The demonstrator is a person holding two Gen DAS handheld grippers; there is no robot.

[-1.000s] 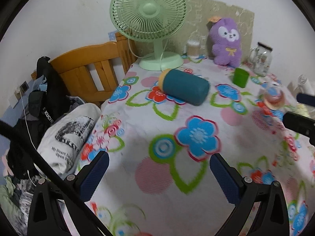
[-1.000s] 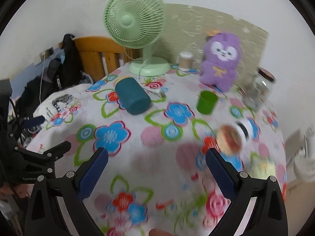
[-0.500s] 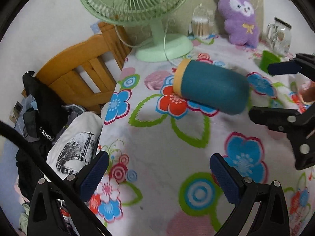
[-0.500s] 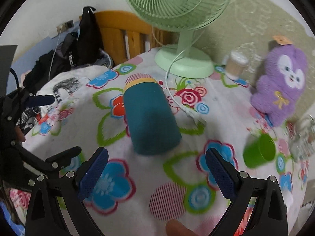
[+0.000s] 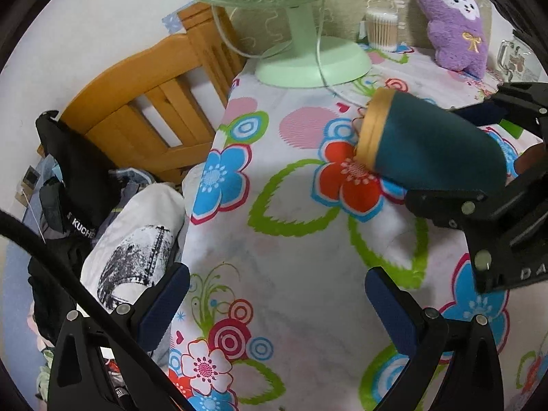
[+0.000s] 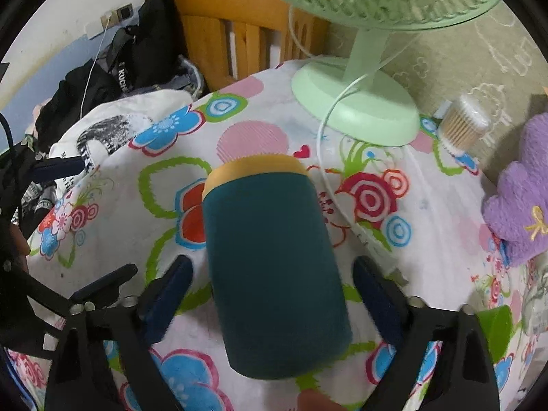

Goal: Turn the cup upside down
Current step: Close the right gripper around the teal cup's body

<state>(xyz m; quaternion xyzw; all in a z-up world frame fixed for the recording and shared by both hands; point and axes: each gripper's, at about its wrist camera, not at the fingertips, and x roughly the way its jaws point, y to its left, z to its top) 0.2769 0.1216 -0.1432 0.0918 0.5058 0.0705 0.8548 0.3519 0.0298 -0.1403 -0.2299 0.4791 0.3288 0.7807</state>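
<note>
Cup: the dark teal cup (image 6: 270, 267) with a yellow rim lies on its side on the flowered tablecloth (image 5: 291, 274), rim pointing toward the green fan (image 6: 356, 102).
Your right gripper (image 6: 270, 294): jaws spread wide, one finger on each side of the cup's body, gaps showing on both sides.
Your left gripper (image 5: 277, 304): jaws apart, holding nothing, over bare cloth near the table edge.
Nearby: a purple plush toy (image 5: 455, 24) stands well behind the cup.

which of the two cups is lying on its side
The big teal cup with the yellow rim, lying on the flowered cloth between the right tool's open fingers. The small green cup at the right edge looks upright.
</note>
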